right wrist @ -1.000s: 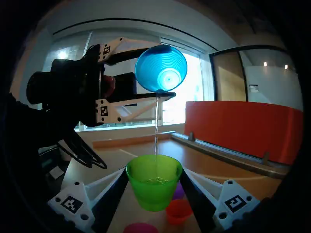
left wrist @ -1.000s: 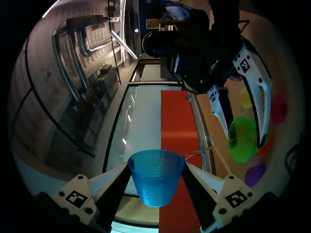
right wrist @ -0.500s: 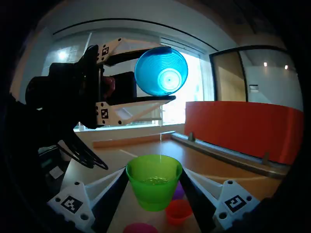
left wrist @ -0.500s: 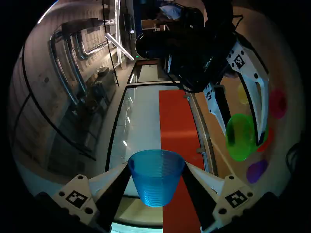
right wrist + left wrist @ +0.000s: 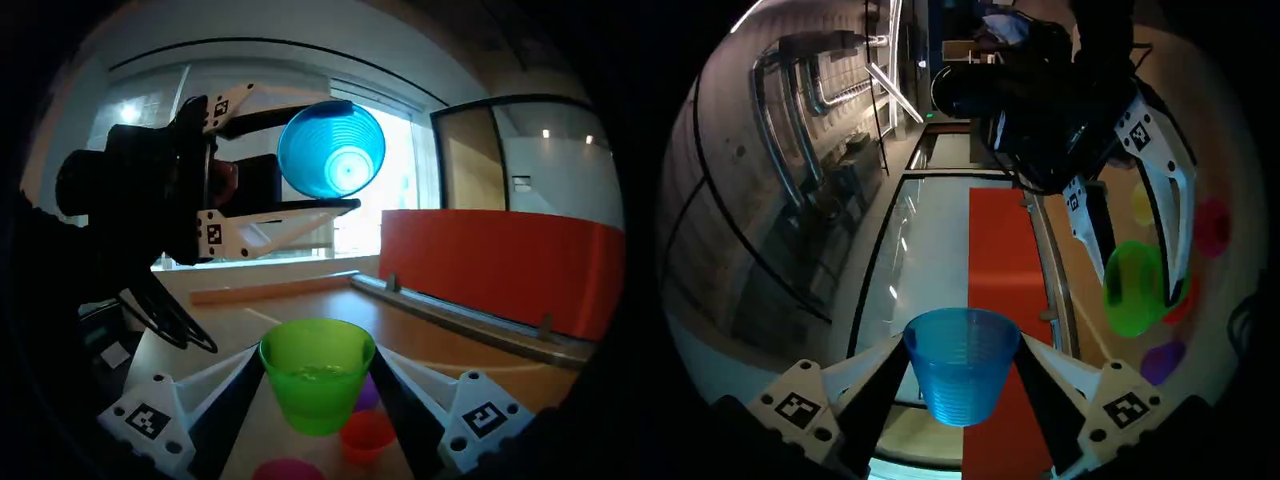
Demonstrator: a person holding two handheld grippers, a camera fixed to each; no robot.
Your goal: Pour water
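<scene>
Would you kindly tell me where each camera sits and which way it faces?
Left gripper view: rides the left gripper, rolled sideways, looking along its own fingers, shut on the blue cup, toward the right gripper and green cup.
Right gripper view: rides the right gripper, level, looking over its own fingers and green cup up at the tipped blue cup.
Shared: both cups, both grippers.

You faced a bright window (image 5: 398,172) at frame centre; orange panel (image 5: 496,260) at right, glass partition (image 5: 552,172) upper right, wooden surface (image 5: 448,332) below them, pale ceiling (image 5: 336,32) above.
</scene>
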